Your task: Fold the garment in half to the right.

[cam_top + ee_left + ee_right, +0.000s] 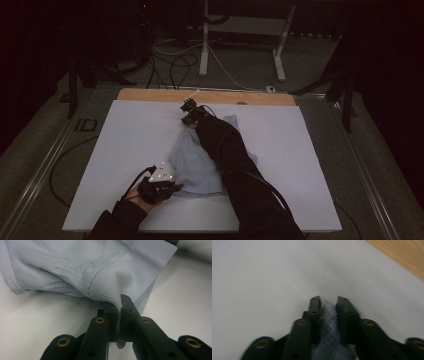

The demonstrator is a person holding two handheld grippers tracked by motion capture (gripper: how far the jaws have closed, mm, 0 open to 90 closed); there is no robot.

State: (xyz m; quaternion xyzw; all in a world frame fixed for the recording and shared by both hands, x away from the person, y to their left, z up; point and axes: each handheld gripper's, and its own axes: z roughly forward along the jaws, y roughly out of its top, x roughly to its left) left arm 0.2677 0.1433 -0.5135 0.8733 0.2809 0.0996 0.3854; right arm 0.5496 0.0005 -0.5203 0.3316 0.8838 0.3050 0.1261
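A: Where is the garment?
B: The pale blue knit garment (197,162) lies crumpled mid-bench (125,145), on the white sheet.
A: And the claws?
B: The left claw (120,315) is clenched on a ribbed hem at the near edge. The right claw (329,305) grasps a fold at the far end.
A: Any writing?
B: None readable.
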